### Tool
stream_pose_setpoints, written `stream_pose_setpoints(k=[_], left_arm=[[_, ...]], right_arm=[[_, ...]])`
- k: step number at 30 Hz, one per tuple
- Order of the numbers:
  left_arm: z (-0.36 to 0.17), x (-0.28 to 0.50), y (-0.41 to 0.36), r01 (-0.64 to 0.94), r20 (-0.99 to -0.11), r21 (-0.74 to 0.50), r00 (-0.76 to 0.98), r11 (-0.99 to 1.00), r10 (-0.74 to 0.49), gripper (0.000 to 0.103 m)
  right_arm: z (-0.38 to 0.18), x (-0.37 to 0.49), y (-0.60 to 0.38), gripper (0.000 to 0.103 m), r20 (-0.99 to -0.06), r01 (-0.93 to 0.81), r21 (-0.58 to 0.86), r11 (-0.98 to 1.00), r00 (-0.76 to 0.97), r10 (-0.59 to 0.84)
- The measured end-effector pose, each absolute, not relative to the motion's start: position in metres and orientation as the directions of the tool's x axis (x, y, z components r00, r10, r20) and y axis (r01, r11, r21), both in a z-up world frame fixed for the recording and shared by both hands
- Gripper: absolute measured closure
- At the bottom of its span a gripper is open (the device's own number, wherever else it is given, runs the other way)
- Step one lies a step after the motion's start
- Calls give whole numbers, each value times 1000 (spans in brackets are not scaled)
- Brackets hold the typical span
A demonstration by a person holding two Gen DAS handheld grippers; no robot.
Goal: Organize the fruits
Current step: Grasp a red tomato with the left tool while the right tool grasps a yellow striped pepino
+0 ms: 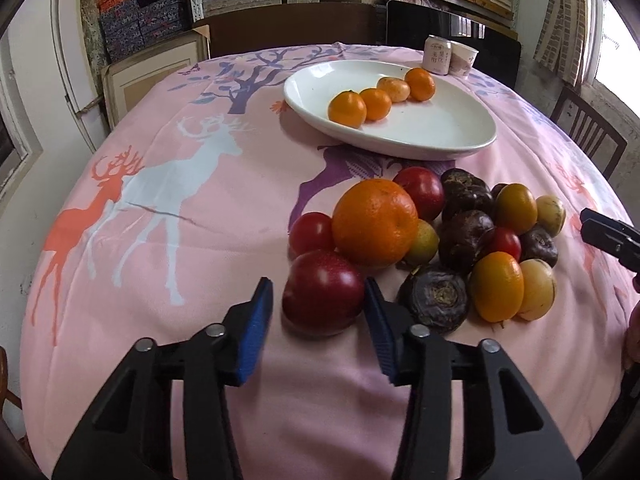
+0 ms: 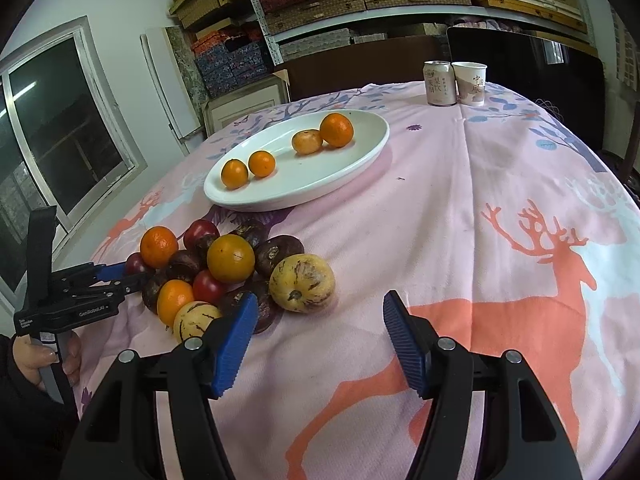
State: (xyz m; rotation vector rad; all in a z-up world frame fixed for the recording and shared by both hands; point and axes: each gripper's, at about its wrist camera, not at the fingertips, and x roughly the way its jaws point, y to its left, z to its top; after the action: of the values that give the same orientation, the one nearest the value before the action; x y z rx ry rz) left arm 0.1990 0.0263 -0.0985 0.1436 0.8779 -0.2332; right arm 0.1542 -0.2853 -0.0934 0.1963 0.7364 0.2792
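Note:
A white oval plate (image 1: 440,128) (image 2: 352,168) holds several small oranges (image 1: 347,109) (image 2: 337,129). Nearer lies a pile of fruit: a big orange (image 1: 375,222) (image 2: 158,246), red plums, dark round fruits (image 1: 435,298), small oranges and yellow striped melons (image 2: 301,282). My left gripper (image 1: 318,292) (image 2: 120,274) is open, its blue pads on either side of a red plum (image 1: 323,298), the right pad touching it. My right gripper (image 2: 318,308) (image 1: 596,226) is open and empty, just right of the pile above the cloth.
A pink deer-print cloth (image 1: 192,216) (image 2: 500,200) covers the table. A can (image 2: 440,82) (image 1: 436,55) and a paper cup (image 2: 472,82) stand at the far edge. Shelves with boxes lie behind; a chair (image 1: 588,132) stands at the right.

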Motion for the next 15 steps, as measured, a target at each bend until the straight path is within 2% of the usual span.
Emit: stream_pose_setpoints(k=[6,11,15], left_arm=[[-92,194,31,255,-732,-9,657,967,-180,64],[-86,188,40,244,-696,-70,683,967,-222,64],[-87,186,40,246,-693,-73,684,967,-226,64]], right_arm=[[-92,152,-282,37,-623,-220,271,937,702,345],[-88,142,-258,37,-631,-306,177,935,694,347],[-86,151,-262,37,-654,-236,166,957,700,286]])
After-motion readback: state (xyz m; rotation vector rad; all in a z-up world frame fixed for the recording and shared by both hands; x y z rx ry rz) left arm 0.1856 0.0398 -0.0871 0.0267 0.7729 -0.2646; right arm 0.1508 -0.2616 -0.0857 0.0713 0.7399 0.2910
